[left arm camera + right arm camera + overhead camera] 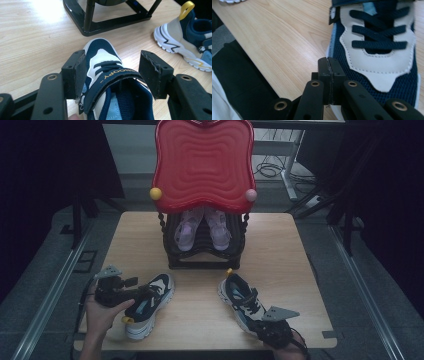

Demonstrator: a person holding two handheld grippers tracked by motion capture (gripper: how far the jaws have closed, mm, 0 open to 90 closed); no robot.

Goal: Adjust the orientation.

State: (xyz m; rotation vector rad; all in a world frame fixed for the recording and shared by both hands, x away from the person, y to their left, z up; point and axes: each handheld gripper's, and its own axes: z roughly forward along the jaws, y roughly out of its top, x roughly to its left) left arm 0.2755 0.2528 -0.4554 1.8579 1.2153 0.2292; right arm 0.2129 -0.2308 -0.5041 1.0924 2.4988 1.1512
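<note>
On the desk, near edge: two navy, white and beige sneakers lie apart, one toward each near corner.
Desk (280,250): light wood top; a black rack stands at the middle of its far half.
Left sneaker (148,304): near the near left corner, toe pointing toward the rack, yellow heel loop toward the near edge. In the left gripper view its navy strap (112,80) carries gold lettering.
Left gripper (131,295): held in the person's left hand (102,315), jaws spread wide and straddling the left sneaker (105,65) at the strap. One pad (80,75) lies against the shoe's side; the other stands just clear of it.
Right sneaker (242,301): toward the near right corner, heel with yellow loop pointing to the rack, toe to the near edge.
Right gripper (272,332): at the near edge, over the toe of the right sneaker (382,50); jaws pressed fully together with nothing between them, tips (329,67) at the toe's edge.
Rack (205,245): black frame holding a pair of pale lilac shoes (202,227), toes toward the person.
Red panel (203,162): wavy-ribbed, at the top of the rack.
</note>
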